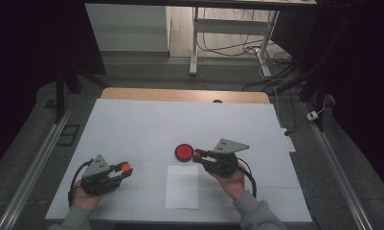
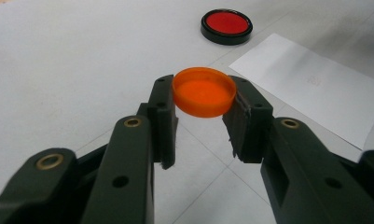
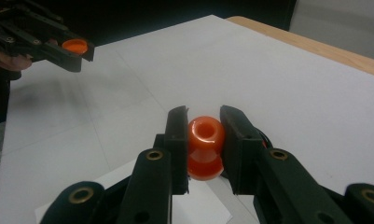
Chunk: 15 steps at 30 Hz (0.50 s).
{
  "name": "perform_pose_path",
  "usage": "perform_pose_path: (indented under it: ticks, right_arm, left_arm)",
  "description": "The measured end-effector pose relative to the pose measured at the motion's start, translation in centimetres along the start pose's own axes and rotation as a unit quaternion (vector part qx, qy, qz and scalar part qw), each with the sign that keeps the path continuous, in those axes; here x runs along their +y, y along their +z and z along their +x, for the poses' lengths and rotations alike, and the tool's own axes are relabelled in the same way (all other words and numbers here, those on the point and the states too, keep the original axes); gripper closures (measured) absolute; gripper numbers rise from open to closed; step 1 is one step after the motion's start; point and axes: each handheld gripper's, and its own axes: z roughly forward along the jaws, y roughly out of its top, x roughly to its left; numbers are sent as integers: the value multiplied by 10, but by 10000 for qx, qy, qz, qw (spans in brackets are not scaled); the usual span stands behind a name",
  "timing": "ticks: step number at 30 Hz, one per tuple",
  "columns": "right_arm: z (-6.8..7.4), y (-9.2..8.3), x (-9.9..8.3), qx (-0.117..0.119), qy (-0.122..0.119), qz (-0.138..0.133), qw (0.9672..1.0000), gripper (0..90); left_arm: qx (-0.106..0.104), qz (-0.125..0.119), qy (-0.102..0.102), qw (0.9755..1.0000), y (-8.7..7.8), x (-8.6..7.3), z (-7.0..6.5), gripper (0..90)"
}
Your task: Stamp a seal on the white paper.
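Right claw (image 3: 204, 140) clamping orange stamp (image 3: 205, 147), base hidden, ink pad (image 1: 184, 152) near.

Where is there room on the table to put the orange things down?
The white table cover is bare across its whole far half and between the left gripper and the red disc. It is crowded near the right gripper, where the disc and the paper sheet lie close together.
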Motion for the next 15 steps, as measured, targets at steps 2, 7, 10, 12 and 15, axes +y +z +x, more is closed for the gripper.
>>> perform_pose_path:
  ticks: [2,7,10,12,15]
  right_arm:
    - [1,1,-1,6,-6,-8,10000,723]
    - [2,2,-3,37,7,27,10000,723]
    - [3,4,-5,79,-2,94,9999,723]
    - [4,5,-6,103,-17,113,9999,723]
    - [6,6,-6,129,-36,132,9998,722]
  left_arm:
    - [-2,3,5,10000,0,0,0,647]
    - [-7,-1,9,10000,0,0,0,646]
    - [-1,-3,-2,10000,0,0,0,646]
    - [-1,1,-4,10000,0,0,0,646]
    - [0,4,5,10000,0,0,0,646]
